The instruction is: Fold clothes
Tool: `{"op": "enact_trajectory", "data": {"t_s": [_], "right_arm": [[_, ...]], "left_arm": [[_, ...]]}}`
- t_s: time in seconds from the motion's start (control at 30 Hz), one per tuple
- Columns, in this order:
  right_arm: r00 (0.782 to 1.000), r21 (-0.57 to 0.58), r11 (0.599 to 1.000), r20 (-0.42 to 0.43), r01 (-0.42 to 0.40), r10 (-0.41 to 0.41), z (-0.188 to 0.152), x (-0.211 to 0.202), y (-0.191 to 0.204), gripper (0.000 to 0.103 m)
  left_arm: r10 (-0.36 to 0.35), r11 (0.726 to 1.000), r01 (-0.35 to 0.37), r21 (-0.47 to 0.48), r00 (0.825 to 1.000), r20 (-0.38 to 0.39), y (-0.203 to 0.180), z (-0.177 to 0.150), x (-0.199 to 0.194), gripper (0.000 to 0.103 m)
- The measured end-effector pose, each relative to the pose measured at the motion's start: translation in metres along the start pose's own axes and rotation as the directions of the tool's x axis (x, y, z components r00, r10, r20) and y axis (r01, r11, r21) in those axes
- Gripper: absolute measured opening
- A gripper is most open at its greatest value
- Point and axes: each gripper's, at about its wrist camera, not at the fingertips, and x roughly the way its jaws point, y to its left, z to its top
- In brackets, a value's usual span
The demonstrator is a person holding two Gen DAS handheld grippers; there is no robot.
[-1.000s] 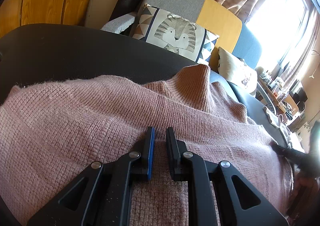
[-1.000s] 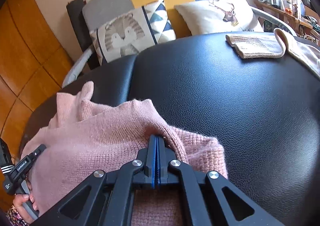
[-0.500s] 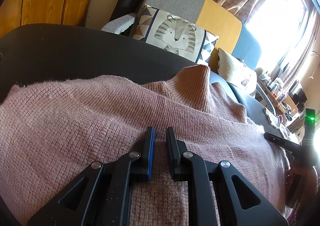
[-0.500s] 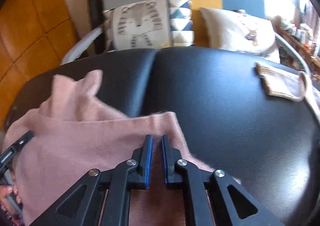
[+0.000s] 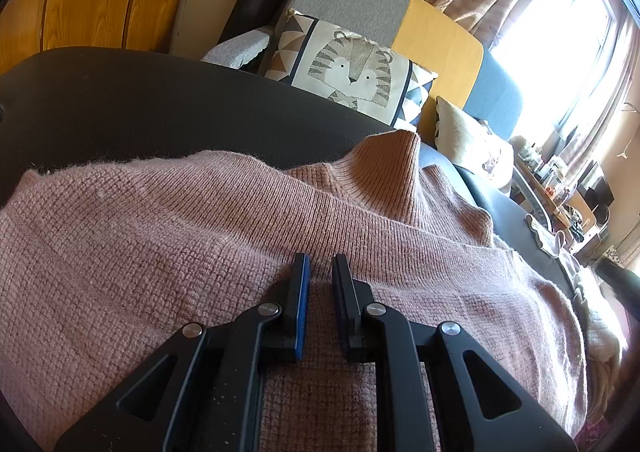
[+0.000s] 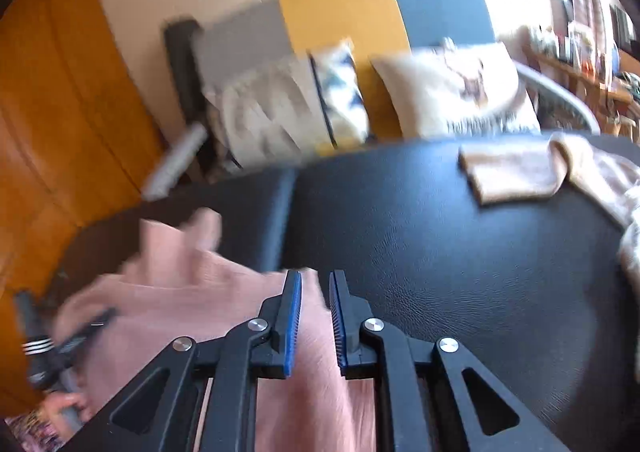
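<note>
A pink knit sweater [image 5: 168, 244] lies folded on a black leather surface [image 5: 160, 112], its ribbed collar [image 5: 394, 168] pointing away from me. My left gripper [image 5: 320, 264] rests just over the sweater's top layer, open, with a narrow gap and nothing between its fingers. In the blurred right wrist view, my right gripper [image 6: 314, 280] is open above the sweater's right edge [image 6: 188, 284], holding nothing. The other gripper [image 6: 60, 340] and a hand [image 6: 64, 404] show at the lower left there.
A beige knit garment [image 6: 516, 176] lies at the far right of the black surface [image 6: 460, 264]. Behind stand a sofa with a tiger cushion [image 5: 352, 68] and a cream cushion [image 6: 460, 88], wooden panels [image 5: 92, 4], and a cluttered sideboard [image 5: 560, 188] by the window.
My right gripper opened, let go of the sweater's edge and lifted off, swinging fast. The left gripper stayed still and open on the sweater.
</note>
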Motion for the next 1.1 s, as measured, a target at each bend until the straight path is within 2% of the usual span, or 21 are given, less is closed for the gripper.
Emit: {"op": "enact_trajectory", "data": {"t_s": [0.1,0.2,0.3,0.37,0.47,0.5,0.53,0.6,0.7,0.8,0.87,0.93,1.0,1.1], "right_arm": [[0.999,-0.047,0.998,0.002,-0.052,0.052,-0.025,-0.035,0.012,0.017],[0.997,-0.121,0.991,-0.051,-0.061,0.055,-0.059,-0.037,0.033,0.018],[0.997,-0.196,0.98,-0.075,-0.02,0.005,-0.087,-0.023,0.045,0.017],[0.995,-0.2,0.98,-0.09,0.018,-0.036,-0.096,-0.01,0.04,0.018],[0.99,-0.138,0.988,-0.112,0.074,-0.09,-0.102,0.006,0.012,0.014],[0.991,-0.099,0.993,-0.113,0.065,-0.076,-0.102,0.007,0.002,0.01],[0.992,-0.06,0.997,-0.113,0.057,-0.063,-0.102,0.007,-0.007,0.002],[0.993,0.007,0.999,-0.114,0.044,-0.043,-0.102,0.008,-0.025,0.0],[0.993,0.014,0.998,-0.105,0.058,-0.056,-0.105,0.006,-0.031,0.0],[0.988,-0.035,0.991,-0.078,0.127,-0.13,-0.108,0.004,-0.024,0.0],[0.987,-0.034,0.989,-0.063,0.145,-0.147,-0.111,0.005,-0.024,0.0],[0.989,-0.008,0.991,-0.057,0.134,-0.135,-0.112,0.006,-0.028,0.0],[0.995,0.047,0.995,-0.063,0.086,-0.083,-0.112,0.005,-0.038,0.0],[0.997,0.037,0.998,-0.065,0.043,-0.041,-0.097,0.003,-0.03,0.0]], "left_arm": [[0.003,1.0,-0.003,0.002,1.0,-0.001,0.0,0.0,0.0,0.014],[0.006,1.0,-0.006,0.003,1.0,-0.004,-0.001,0.0,0.0,0.015],[0.003,1.0,-0.003,0.0,1.0,-0.005,-0.001,0.0,0.0,0.015],[0.004,1.0,-0.004,0.002,1.0,-0.005,0.0,0.001,0.0,0.015],[0.005,1.0,-0.005,0.004,1.0,-0.005,0.001,0.002,0.0,0.015],[0.004,1.0,-0.004,0.003,1.0,-0.005,0.001,0.002,0.0,0.015],[0.003,1.0,-0.003,0.003,1.0,-0.005,0.002,0.002,0.0,0.015],[0.002,1.0,-0.002,0.002,1.0,-0.006,0.002,0.003,0.0,0.015],[0.0,1.0,0.0,0.0,1.0,-0.006,0.001,0.002,0.0,0.015],[-0.002,1.0,0.002,-0.001,1.0,-0.005,0.001,0.002,0.0,0.015],[-0.004,1.0,0.004,-0.002,1.0,-0.005,0.001,0.001,0.0,0.015],[-0.006,1.0,0.006,-0.002,1.0,-0.005,0.0,0.001,0.0,0.015],[-0.005,1.0,0.005,-0.002,1.0,-0.005,-0.001,0.002,-0.001,0.015],[-0.004,1.0,0.004,-0.001,1.0,-0.006,0.0,0.003,-0.001,0.015]]}}
